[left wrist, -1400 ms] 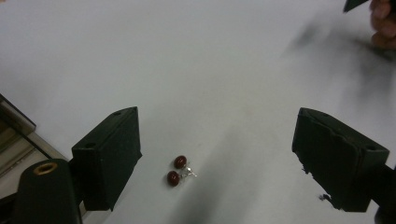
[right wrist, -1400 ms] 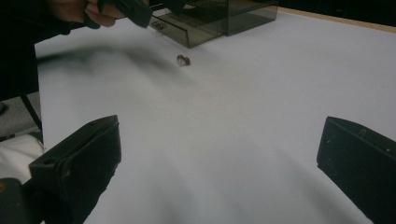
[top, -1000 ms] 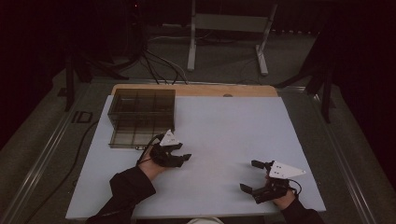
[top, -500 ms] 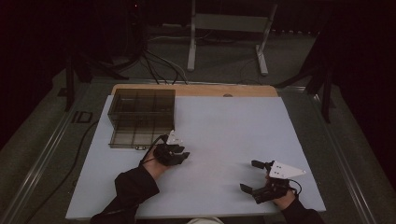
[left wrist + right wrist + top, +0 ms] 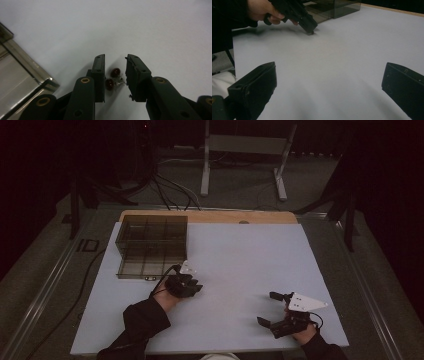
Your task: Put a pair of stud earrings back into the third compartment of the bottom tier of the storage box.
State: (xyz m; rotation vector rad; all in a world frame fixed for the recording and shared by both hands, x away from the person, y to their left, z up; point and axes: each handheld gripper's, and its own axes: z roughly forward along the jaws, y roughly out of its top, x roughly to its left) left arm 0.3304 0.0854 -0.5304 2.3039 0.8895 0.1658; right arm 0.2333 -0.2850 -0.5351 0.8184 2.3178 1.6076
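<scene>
Fingers [image 5: 98,75] of the left gripper [image 5: 114,75] stand narrowed around two small dark red rounded beads with thin metal wires [image 5: 113,78], which lie on the white table [image 5: 155,30] in the gap between them at the centre of the left gripper view; the jaws have just been closing, yet a gap shows on both sides of the beads and the pads do not press on them, so nothing is clenched. At the left edge of that view sits a corner of the smoky transparent plastic compartment box [image 5: 22,75]. In the high view the box [image 5: 150,245] lies at the upper left of the table [image 5: 240,255], and the left gripper [image 5: 184,285] is just below its lower right corner, tilted down to the surface. Further right, in the lower right of that view, the right gripper [image 5: 272,310] rests well apart from the left one, its fingers [image 5: 254,87] spread wide and released over bare table.
</scene>
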